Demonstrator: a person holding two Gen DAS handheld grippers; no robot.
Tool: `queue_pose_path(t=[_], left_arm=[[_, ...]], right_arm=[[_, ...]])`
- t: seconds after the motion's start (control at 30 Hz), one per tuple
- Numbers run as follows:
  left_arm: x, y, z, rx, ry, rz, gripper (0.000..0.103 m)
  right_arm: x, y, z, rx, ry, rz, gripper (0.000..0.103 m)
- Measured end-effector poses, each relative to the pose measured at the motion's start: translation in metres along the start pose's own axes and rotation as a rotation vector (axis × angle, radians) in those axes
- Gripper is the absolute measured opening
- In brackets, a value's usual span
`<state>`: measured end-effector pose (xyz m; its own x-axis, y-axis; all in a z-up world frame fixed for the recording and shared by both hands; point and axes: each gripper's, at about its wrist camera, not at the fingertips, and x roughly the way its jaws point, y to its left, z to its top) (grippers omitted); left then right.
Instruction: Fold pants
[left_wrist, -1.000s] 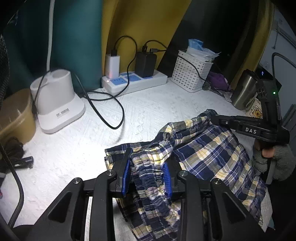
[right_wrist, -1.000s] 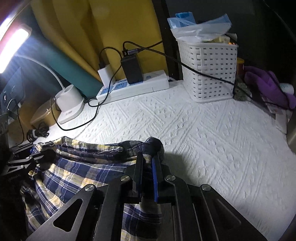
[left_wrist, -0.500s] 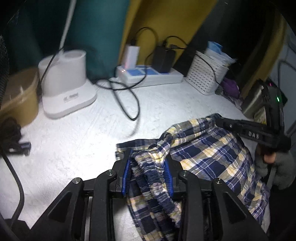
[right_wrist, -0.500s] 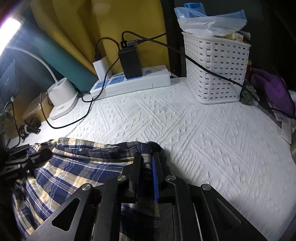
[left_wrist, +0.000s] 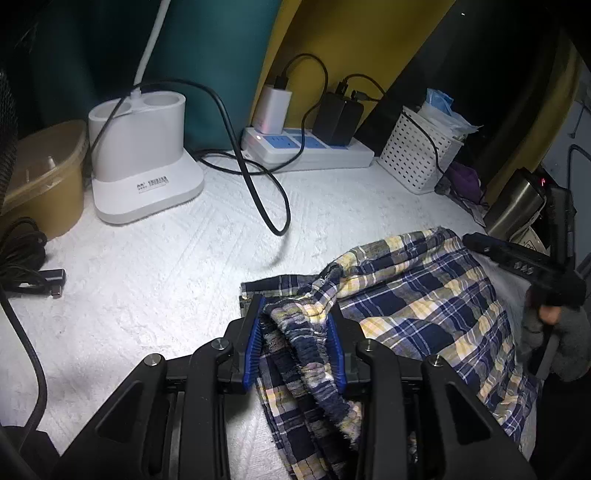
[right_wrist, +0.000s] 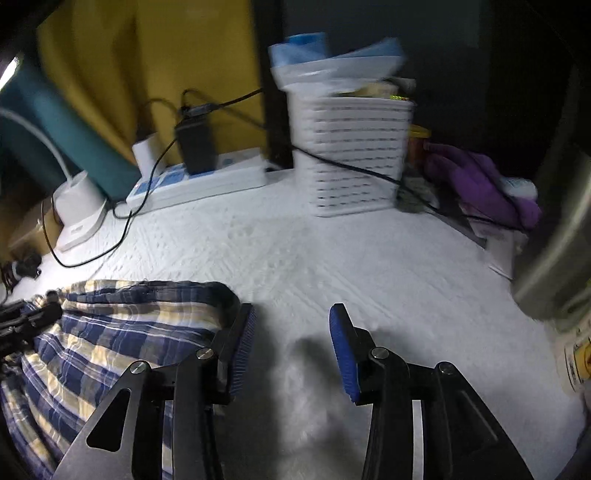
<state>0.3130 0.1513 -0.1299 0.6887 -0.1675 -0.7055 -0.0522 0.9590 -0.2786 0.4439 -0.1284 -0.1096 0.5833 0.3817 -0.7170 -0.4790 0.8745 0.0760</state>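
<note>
Blue, yellow and white plaid pants lie bunched on the white textured cloth. My left gripper is shut on the gathered elastic waistband, which fills the space between its blue pads. In the right wrist view the pants lie at the lower left, just left of my right gripper. Its jaws are opening, and only bare white cloth shows between them. The right gripper also shows at the right edge of the left wrist view, held by a gloved hand.
A white lamp base, a power strip with chargers and looping black cables stand at the back. A white slatted basket, a purple cloth and a metal cup stand at the right. A brown box stands far left.
My right gripper has let go of the pants and its jaws have spread, shifting right onto bare cloth. My left gripper keeps its hold on the waistband and has rolled slightly.
</note>
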Motion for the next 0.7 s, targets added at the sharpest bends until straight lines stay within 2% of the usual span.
queue_pose_path(t=[0.07,0.23,0.37,0.5,0.6,0.7], left_arm=[[0.0,-0.003,0.0,0.015,0.001,0.01,0.031],[0.001,-0.002,0.0,0.008,0.001,0.008,0.031],[0.001,-0.004,-0.002,0.023,-0.001,0.023,0.033],[0.002,-0.007,-0.002,0.037,0.003,0.04,0.033],[-0.005,-0.007,0.002,0.015,0.011,0.047,0.033],[-0.021,-0.015,0.008,0.02,-0.013,0.049,0.034]], right_arm=[[-0.01,-0.006,-0.004,0.025,-0.006,0.064,0.042],[-0.018,0.014,-0.02,-0.051,0.017,0.16,0.042],[-0.004,0.027,-0.034,-0.111,0.058,0.089,0.042],[-0.001,0.017,-0.045,-0.096,0.063,0.035,0.042],[-0.004,0.003,-0.045,-0.072,0.071,-0.068,0.042],[-0.021,-0.007,-0.042,-0.015,0.036,-0.01,0.042]])
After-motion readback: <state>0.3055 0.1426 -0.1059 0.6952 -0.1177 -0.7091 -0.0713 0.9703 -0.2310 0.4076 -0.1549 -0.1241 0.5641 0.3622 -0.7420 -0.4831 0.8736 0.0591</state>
